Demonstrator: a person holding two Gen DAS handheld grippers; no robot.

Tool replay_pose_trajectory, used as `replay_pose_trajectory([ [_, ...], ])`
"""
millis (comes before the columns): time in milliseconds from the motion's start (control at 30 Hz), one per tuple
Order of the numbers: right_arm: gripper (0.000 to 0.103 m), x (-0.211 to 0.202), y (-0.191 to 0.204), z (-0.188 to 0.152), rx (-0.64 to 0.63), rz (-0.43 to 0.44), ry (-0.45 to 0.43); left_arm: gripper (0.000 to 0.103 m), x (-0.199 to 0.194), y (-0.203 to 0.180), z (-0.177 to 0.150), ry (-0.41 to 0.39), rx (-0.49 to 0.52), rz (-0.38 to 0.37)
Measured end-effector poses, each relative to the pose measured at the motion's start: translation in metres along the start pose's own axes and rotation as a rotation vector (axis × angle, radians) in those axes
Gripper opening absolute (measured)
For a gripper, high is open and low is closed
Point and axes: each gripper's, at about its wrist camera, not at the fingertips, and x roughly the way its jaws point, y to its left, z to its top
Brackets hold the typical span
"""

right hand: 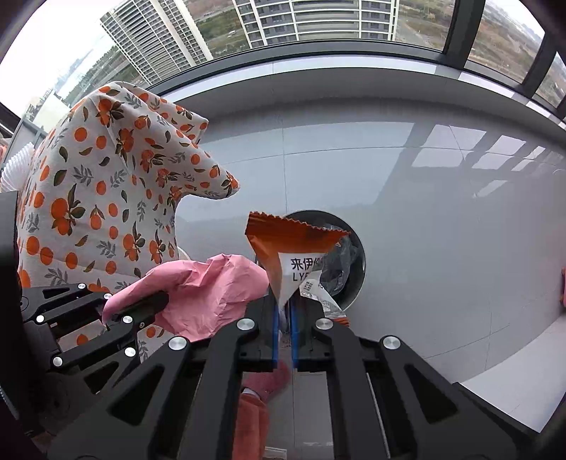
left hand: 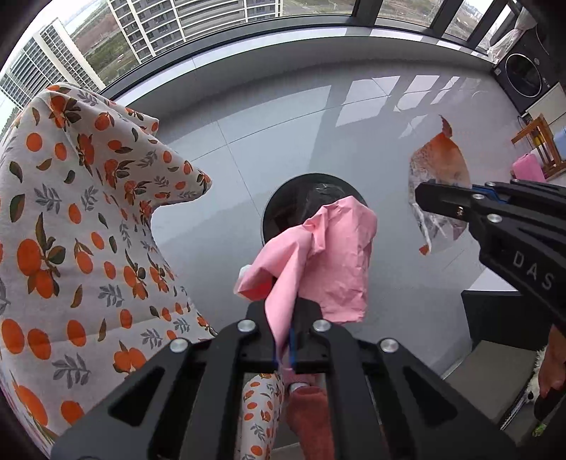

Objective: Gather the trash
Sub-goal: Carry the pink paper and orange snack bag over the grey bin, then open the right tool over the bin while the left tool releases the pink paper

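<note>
The left gripper (left hand: pixel 284 339) pinches crumpled, matte pink paper (left hand: pixel 318 262); the right gripper (right hand: pixel 283 329) pinches a glossy orange-and-white wrapper (right hand: pixel 283 254) with a serrated top edge. Both items hang above the bin (left hand: pixel 283 208), a round dark opening with a black liner standing on glossy grey floor tiles (left hand: pixel 353 141). Left of the bin, cloth (left hand: pixel 70 212) printed with oranges drapes in folds. Beyond the bin, a window (right hand: pixel 318 21) shows 2 towers

To your left the orange-print cloth (right hand: pixel 106 198) rises as a tall barrier. Ahead, pink paper (left hand: pixel 329 254) and the snack wrapper (right hand: pixel 293 254) overhang the bin opening (right hand: pixel 353 262); bare floor (right hand: pixel 442 230) lies open rightward.
</note>
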Motion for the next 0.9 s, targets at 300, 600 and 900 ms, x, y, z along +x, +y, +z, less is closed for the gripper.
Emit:
replay_pose_trajectory([
  [300,0.007,0.101,-0.016,0.007,-0.034,-0.001,0.063,0.004,0.088,0.014,0.004,0.062,-0.127,0.052],
  [600,0.039,0.113,-0.032,0.005,-0.012,-0.022,0.054,0.009,0.114,0.001,0.015,0.059,-0.113,0.064],
  [900,0.039,0.099,-0.05,0.006,0.022,-0.04,0.04,0.027,0.133,-0.017,0.025,0.066,-0.083,0.019],
])
